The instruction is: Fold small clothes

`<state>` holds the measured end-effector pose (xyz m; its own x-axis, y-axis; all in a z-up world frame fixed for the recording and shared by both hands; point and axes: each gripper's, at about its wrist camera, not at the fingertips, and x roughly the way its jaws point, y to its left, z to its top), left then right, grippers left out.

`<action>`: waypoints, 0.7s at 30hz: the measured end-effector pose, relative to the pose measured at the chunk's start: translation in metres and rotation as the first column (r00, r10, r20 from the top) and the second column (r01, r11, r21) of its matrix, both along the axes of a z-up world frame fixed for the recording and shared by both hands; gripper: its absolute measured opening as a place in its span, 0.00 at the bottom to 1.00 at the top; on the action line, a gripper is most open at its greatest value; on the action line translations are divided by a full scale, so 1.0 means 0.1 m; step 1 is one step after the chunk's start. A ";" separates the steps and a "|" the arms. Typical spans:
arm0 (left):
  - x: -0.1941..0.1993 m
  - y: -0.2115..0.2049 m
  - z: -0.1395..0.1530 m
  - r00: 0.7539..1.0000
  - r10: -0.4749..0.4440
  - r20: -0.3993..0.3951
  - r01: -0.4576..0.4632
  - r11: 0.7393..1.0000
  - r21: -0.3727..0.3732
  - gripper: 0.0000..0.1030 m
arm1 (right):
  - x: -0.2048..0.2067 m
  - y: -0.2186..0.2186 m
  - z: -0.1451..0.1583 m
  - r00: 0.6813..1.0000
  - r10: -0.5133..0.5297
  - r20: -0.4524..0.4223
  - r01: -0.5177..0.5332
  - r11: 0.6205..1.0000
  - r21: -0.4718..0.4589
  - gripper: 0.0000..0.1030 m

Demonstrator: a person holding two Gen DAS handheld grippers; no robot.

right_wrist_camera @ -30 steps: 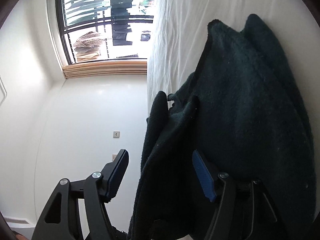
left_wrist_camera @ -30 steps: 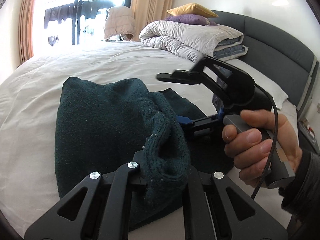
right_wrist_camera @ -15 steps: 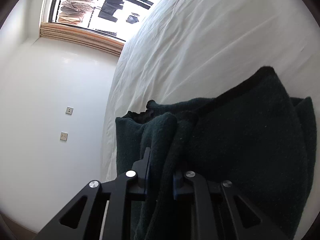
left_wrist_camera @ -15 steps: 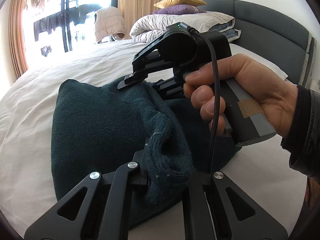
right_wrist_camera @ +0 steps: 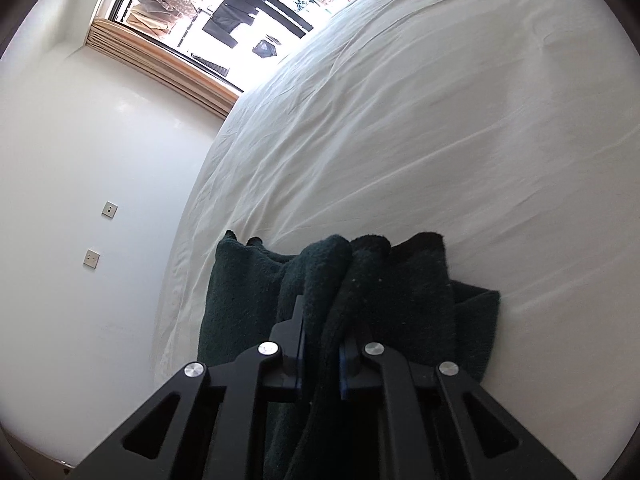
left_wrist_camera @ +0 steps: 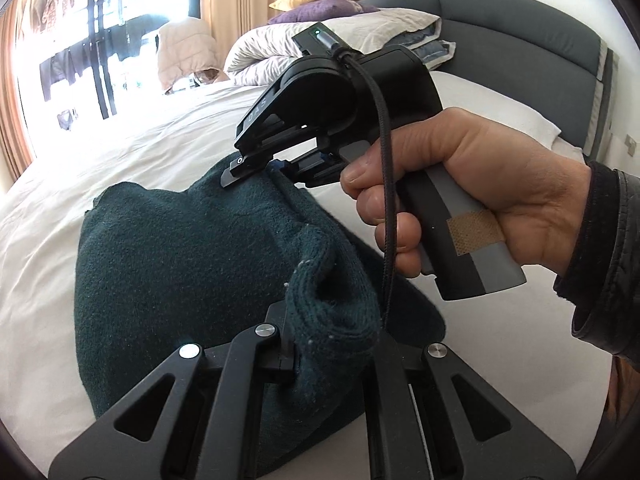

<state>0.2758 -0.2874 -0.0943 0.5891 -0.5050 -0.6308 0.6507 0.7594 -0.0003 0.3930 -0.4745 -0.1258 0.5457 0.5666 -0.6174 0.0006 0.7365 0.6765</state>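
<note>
A dark green knit garment (left_wrist_camera: 180, 264) lies partly folded on the white bed sheet (left_wrist_camera: 120, 160). My left gripper (left_wrist_camera: 328, 336) is shut on a bunched ribbed edge of the garment at the near side. My right gripper (left_wrist_camera: 276, 168), held in a hand, is shut on the garment's far edge. In the right wrist view the right gripper (right_wrist_camera: 320, 344) pinches a fold of the dark green garment (right_wrist_camera: 400, 280), whose layers hang over the sheet (right_wrist_camera: 400, 140).
A folded grey duvet (left_wrist_camera: 320, 40) with yellow and purple pillows lies at the bed's head by the dark headboard (left_wrist_camera: 520, 24). A window with curtains (left_wrist_camera: 60, 60) is at the left. A white wall with sockets (right_wrist_camera: 96, 256) borders the bed.
My right gripper has swung in over the garment and closed on its far edge. The garment has been drawn together. My left gripper has kept its hold.
</note>
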 end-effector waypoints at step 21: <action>-0.06 -0.26 -0.26 0.998 -0.014 -0.059 0.016 0.999 0.030 0.14 | 0.03 -0.17 -0.22 1.000 0.012 -0.023 -0.013 0.998 -0.055 0.12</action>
